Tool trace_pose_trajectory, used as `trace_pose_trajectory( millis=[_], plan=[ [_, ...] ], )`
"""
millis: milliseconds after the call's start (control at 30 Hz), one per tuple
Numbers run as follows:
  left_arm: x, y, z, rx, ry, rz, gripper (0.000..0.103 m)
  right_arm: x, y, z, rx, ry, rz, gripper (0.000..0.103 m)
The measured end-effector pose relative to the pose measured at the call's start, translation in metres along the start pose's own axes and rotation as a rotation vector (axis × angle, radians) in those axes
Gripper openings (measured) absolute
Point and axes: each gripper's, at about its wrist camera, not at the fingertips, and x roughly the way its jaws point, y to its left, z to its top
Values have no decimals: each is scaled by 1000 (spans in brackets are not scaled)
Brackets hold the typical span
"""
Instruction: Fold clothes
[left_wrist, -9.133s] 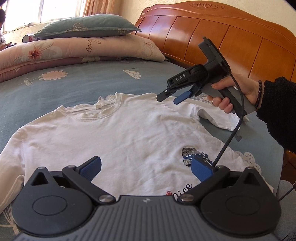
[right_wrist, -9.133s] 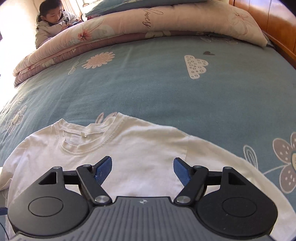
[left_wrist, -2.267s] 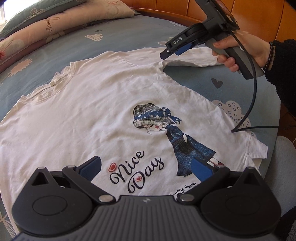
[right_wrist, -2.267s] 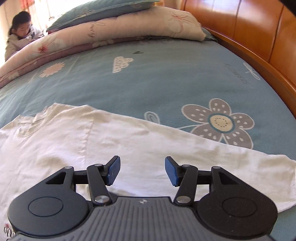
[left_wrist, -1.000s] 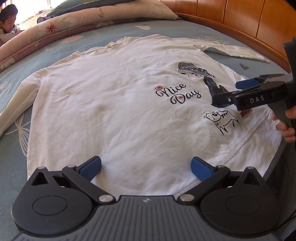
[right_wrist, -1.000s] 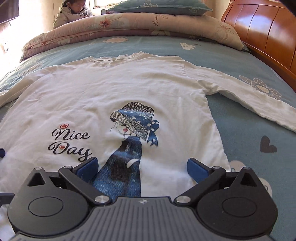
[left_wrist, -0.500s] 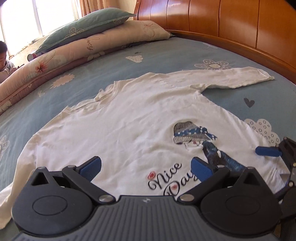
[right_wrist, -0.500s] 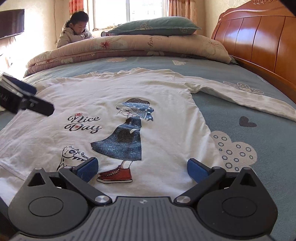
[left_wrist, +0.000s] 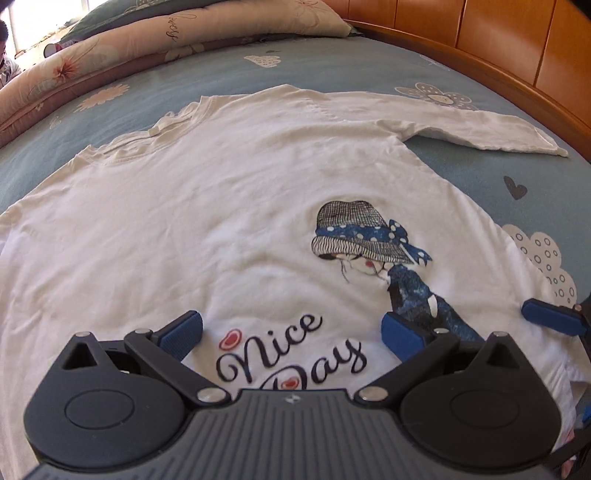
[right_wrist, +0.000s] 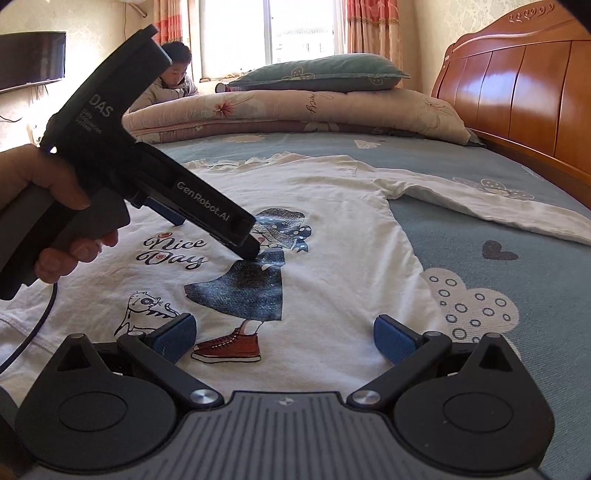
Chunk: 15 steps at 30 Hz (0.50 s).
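— Where's the shirt (left_wrist: 207, 206)?

— Spread flat, print up, on the blue bedsheet (right_wrist: 517, 280). One long sleeve (right_wrist: 491, 206) stretches toward the wooden bed frame (right_wrist: 517, 92). I see no fold in it.

— And your tongs?

— Both spread wide, holding nothing. My left gripper (left_wrist: 291, 332) hovers over the "Nice Day" lettering; my right gripper (right_wrist: 284, 334) sits low by the hem near the red shoes.

— So which step?

— I judge I'm lining up on the bottom edge. Next calls for each gripper to pinch a hem corner — thin cloth, so I'd bite only the shirt, not the sheet.

— Changed from half a second ago?

— My left gripper has dropped closer to the print, and in the right view it now crosses the picture.
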Motion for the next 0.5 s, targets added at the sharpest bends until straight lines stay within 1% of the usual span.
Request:
trace_pose_trajectory(
  millis=[167, 333, 400, 500],
  plan=[
    [-27, 7, -35, 2, -26, -13, 102, -7, 5, 3, 18, 13, -6, 103],
    [-34, 23, -34, -50, -11, -40, 102, -15, 11, 7, 38, 28, -13, 103],
    [-44, 32, -35, -78, -31, -43, 99, -18, 13, 9, 45, 34, -16, 103],
    [-63, 52, -36, -102, -81, -48, 88, -23, 16, 11, 57, 44, -21, 103]
  ],
)
